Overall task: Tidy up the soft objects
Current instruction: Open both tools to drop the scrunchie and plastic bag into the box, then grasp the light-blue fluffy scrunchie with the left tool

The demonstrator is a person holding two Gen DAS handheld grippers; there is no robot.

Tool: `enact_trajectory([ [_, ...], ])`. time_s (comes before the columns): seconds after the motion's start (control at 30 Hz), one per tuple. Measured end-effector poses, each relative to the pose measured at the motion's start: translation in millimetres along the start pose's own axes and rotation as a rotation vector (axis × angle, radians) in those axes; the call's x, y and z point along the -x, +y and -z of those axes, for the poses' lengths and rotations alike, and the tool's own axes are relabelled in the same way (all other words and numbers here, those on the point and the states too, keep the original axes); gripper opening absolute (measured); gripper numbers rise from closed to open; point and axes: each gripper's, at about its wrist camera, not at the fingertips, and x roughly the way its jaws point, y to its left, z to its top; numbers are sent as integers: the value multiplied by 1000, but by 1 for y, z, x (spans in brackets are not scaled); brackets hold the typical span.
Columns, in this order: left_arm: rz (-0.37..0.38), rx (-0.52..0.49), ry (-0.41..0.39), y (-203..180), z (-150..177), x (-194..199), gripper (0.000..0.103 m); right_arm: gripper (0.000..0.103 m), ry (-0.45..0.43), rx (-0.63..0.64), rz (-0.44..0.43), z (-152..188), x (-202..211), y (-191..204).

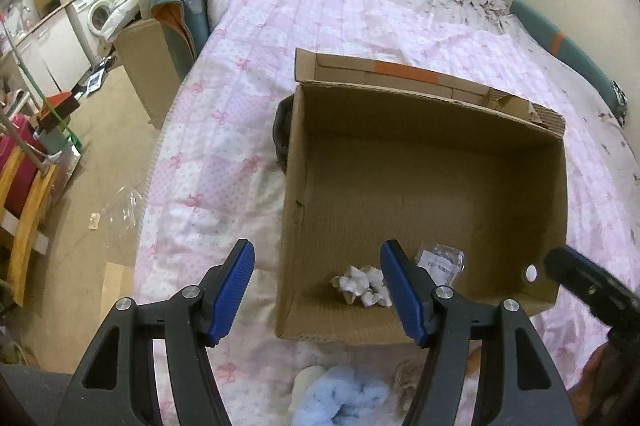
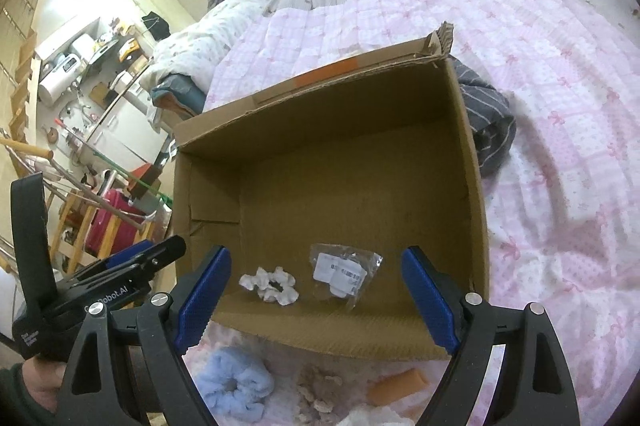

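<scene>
Right wrist view: right gripper (image 2: pixel 316 300) gapes empty over the cardboard box (image 2: pixel 474 186); white scrunchie (image 2: pixel 272 284) and clear packet (image 2: pixel 344 272) lie inside. Left gripper (image 1: pixel 318 292) apart, empty. Blue scrunchie (image 2: pixel 234 386) and possibly beige scrunchie (image 2: pixel 318 388) remain on the quilt (image 2: pixel 560 106).

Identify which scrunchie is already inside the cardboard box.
The white scrunchie; it lies on the box floor, while the light blue scrunchie sits outside on the bedspread.
</scene>
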Motion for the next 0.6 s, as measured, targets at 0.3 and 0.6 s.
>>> enact_trajectory([
  [0.3,-2,-35,-9,13,13,27,63,92,-17,21,7,6,38,22],
  [0.6,54,-47,10,19,38,45,63,92,-6,67,52,26,61,35],
])
